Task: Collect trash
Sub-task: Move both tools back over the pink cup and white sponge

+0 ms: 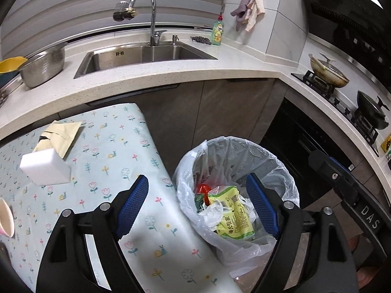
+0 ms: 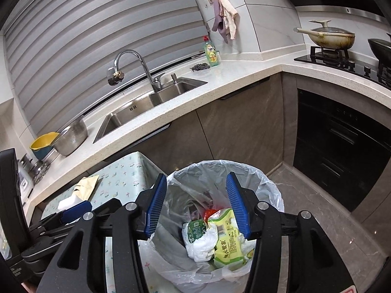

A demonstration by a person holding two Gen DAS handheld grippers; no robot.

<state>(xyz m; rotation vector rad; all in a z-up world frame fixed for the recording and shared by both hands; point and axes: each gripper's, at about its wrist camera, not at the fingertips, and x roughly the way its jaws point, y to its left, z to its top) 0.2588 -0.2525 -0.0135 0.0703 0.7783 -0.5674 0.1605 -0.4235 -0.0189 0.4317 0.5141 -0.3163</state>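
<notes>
Both claws, left claw and right claw, hang released, empty, over one lined bin holding two wrappers.

The bin stands upright on the floor, just beside the corner of the flowered table, lined with a thin translucent bag whose rim folds loosely over the edge. Inside lies a heap of trash: a yellow-green wrapper with printed characters on top, tilted; a crumpled white plastic bag against it; a small green packet (partly buried) and something red behind. On the table lie a white sponge block and a pale yellow pouch, touching each other.
</notes>
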